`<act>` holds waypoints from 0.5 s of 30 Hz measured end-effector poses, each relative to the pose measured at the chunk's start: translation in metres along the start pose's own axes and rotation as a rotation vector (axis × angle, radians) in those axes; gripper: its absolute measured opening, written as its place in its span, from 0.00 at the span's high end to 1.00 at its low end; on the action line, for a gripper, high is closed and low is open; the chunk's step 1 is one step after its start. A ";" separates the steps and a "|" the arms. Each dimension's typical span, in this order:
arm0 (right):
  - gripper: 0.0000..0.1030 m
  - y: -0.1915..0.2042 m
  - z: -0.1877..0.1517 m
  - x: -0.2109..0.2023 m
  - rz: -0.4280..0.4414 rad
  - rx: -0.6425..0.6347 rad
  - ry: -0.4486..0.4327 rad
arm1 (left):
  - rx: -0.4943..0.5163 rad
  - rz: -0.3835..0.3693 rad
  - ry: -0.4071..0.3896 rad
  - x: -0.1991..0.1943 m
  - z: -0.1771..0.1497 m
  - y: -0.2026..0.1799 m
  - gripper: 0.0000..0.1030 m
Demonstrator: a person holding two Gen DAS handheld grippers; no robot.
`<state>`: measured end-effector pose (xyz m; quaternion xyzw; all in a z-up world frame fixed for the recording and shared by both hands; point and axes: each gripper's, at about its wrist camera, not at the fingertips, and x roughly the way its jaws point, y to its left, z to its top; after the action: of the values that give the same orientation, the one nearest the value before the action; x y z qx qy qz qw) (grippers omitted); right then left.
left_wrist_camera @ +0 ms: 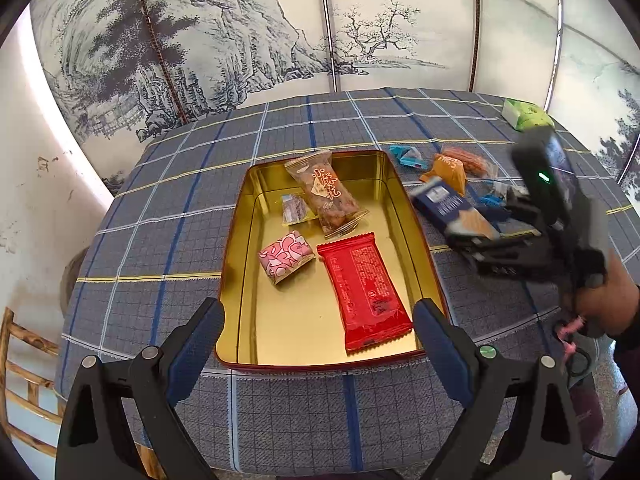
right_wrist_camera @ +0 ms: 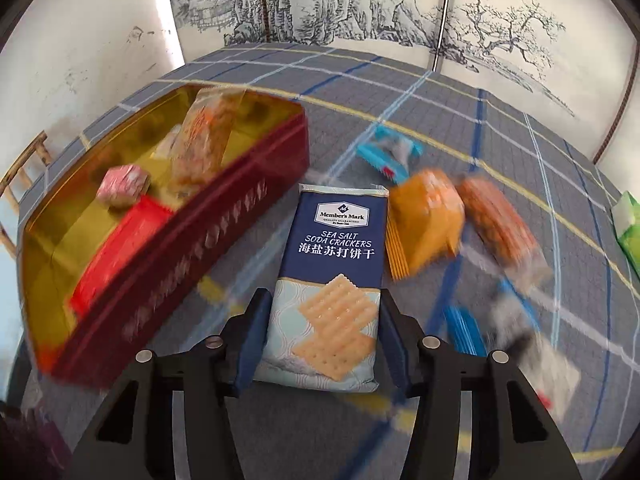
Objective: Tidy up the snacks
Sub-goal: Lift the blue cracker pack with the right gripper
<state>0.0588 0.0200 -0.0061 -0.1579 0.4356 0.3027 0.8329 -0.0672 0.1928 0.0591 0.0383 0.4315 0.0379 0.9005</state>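
Note:
A red tin with a gold inside (left_wrist_camera: pixel 240 216) (right_wrist_camera: pixel 224 200) stands on the plaid tablecloth. In it lie a red pack (left_wrist_camera: pixel 366 290), a pink patterned pack (left_wrist_camera: pixel 285 257), a brown twist-snack bag (left_wrist_camera: pixel 326 192) and a small clear pack (left_wrist_camera: pixel 294 208). My left gripper (left_wrist_camera: pixel 320 340) is open and empty, hovering over the tin's near rim. My right gripper (right_wrist_camera: pixel 322 344) is shut on a navy soda cracker pack (right_wrist_camera: pixel 332 280) (left_wrist_camera: pixel 452 210), held above the cloth just right of the tin.
Loose snacks lie right of the tin: an orange pack (right_wrist_camera: pixel 428 216) (left_wrist_camera: pixel 450 170), a reddish-orange bag (right_wrist_camera: pixel 496 220), blue wrapped pieces (right_wrist_camera: pixel 390 152) (left_wrist_camera: pixel 408 156). A green-and-white box (left_wrist_camera: pixel 526 114) sits at the far right. A folding screen stands behind; a wooden chair (left_wrist_camera: pixel 20 360) at left.

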 end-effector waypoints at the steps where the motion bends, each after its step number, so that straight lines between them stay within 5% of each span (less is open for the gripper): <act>1: 0.49 -0.001 -0.014 -0.009 -0.003 -0.002 0.008 | 0.004 -0.003 0.000 0.000 0.000 -0.001 0.09; 7: 0.48 -0.022 -0.081 -0.056 -0.021 0.042 0.032 | 0.022 -0.029 0.012 0.006 0.002 -0.016 0.09; 10: 0.23 -0.028 -0.088 -0.056 -0.042 0.068 0.033 | 0.042 -0.038 0.015 0.005 0.004 -0.029 0.09; 15: 0.22 -0.027 -0.078 -0.046 -0.065 0.088 -0.007 | 0.095 -0.036 0.000 -0.004 0.008 -0.051 0.08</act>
<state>0.0067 -0.0591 -0.0131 -0.1342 0.4402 0.2564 0.8500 -0.0614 0.1415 0.0621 0.0733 0.4333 0.0009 0.8983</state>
